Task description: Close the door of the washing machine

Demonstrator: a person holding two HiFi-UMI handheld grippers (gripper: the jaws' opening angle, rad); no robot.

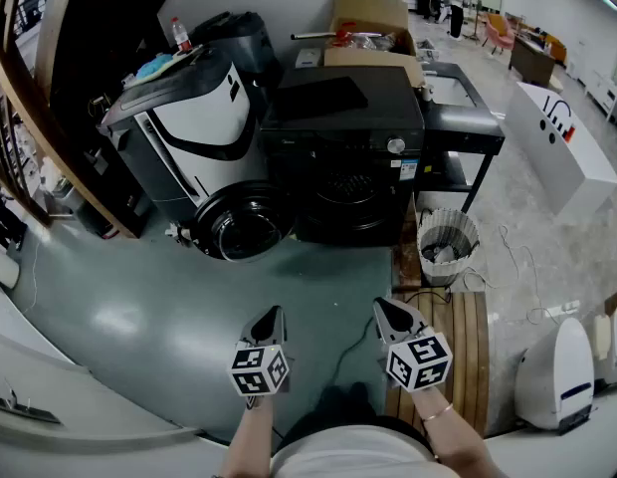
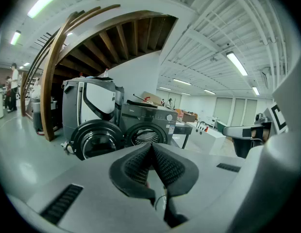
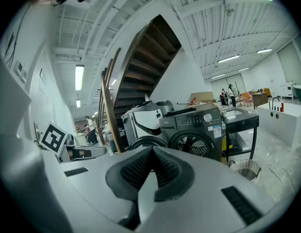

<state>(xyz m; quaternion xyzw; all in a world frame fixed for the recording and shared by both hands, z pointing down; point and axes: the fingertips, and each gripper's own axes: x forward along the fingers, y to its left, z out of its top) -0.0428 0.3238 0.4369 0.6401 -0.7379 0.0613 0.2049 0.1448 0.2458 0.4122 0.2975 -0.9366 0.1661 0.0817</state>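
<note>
A dark front-loading washing machine point(image 1: 343, 132) stands some way ahead on the grey floor. Its round door point(image 1: 244, 225) hangs wide open, swung out to the left, and the drum opening point(image 1: 348, 192) is bare. Both grippers hover low near me, well short of the machine and touching nothing. The left gripper point(image 1: 274, 315) is shut and empty, and the right gripper point(image 1: 385, 310) is shut and empty too. The left gripper view looks past its closed gripper point(image 2: 151, 145) at the door point(image 2: 94, 140) and the drum point(image 2: 143, 136). In the right gripper view its gripper point(image 3: 152, 149) is shut, with the machine point(image 3: 199, 123) beyond.
A grey and white appliance point(image 1: 189, 127) leans against the washer's left side. A cardboard box point(image 1: 373, 33) sits behind, a black metal stand point(image 1: 468, 122) to the right, a wire waste basket point(image 1: 446, 245) below it. A wooden slatted board point(image 1: 463, 352) lies by my right. Stair beams point(image 1: 30, 98) rise at left.
</note>
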